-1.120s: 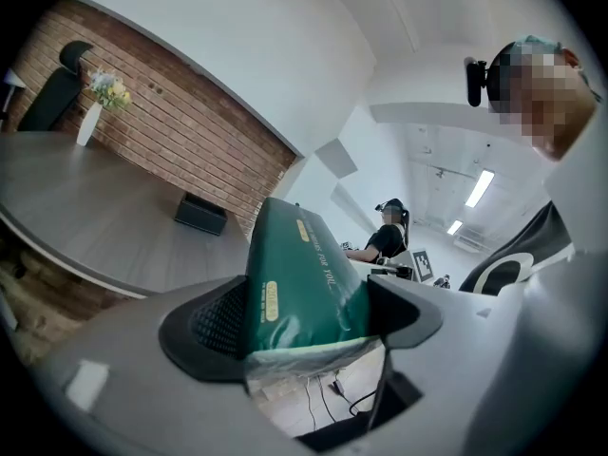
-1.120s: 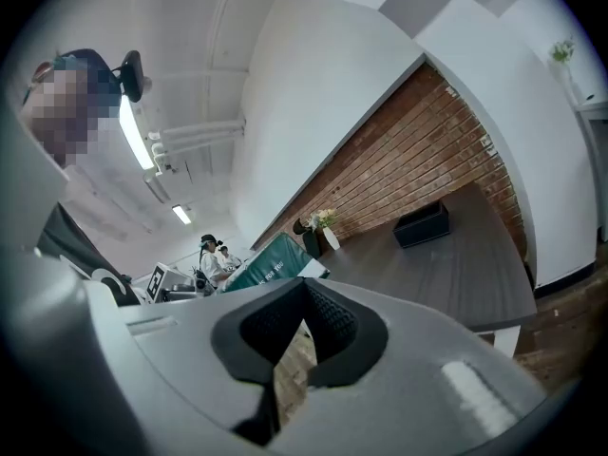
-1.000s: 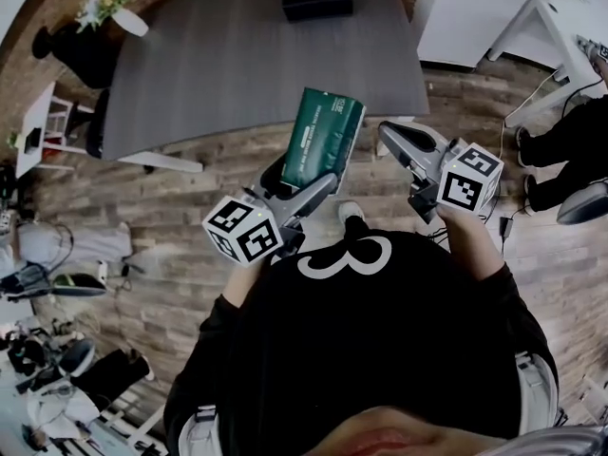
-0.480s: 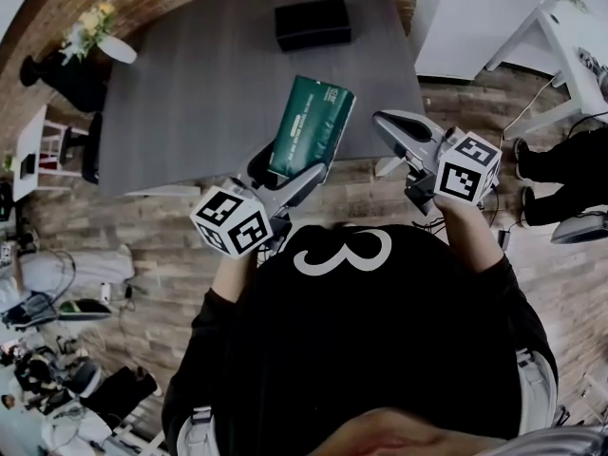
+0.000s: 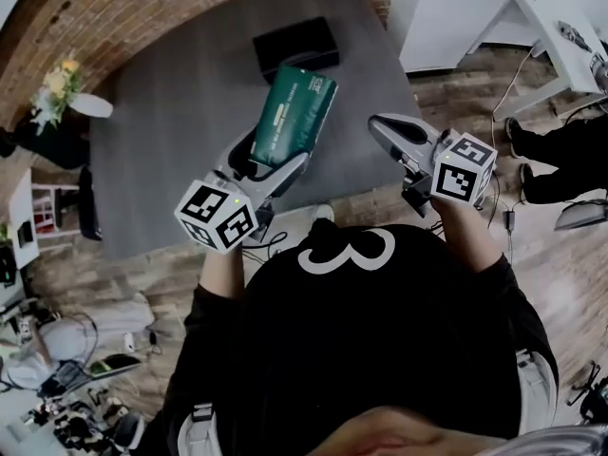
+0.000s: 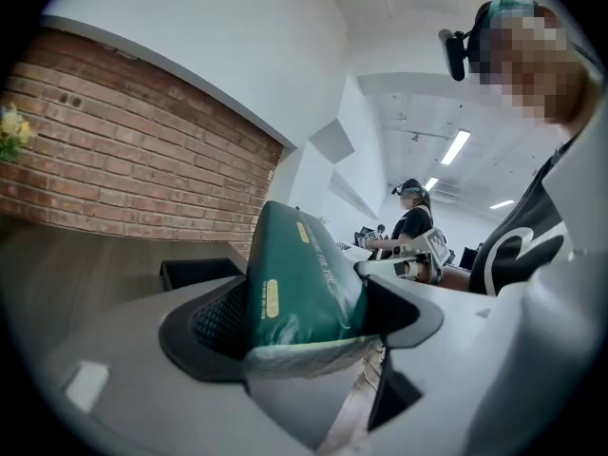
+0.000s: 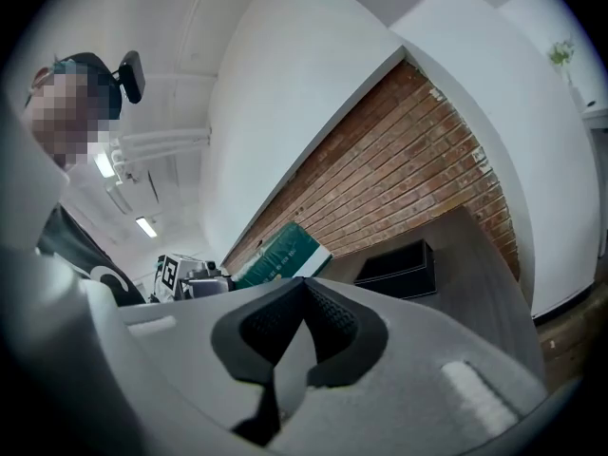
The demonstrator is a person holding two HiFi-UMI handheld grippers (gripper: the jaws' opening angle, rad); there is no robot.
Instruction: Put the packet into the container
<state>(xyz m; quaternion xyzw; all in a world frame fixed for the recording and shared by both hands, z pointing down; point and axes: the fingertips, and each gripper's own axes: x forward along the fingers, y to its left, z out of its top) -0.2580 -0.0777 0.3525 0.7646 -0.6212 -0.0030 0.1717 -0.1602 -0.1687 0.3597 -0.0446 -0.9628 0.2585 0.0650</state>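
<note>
Clearly the left gripper (image 5: 269, 162) pinches only the bottom edge of the green packet (image 5: 296, 110), held aloft well short of the black container (image 5: 295, 43), so a swing could tip it loose, while the right gripper (image 5: 388, 127) sits closed and empty.

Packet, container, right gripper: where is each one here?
green packet (image 5: 293, 114), head view, middle of its face.
black container (image 5: 285, 50), head view, its outer wall.
right gripper (image 5: 379, 123), head view, between its fingertips.
</note>
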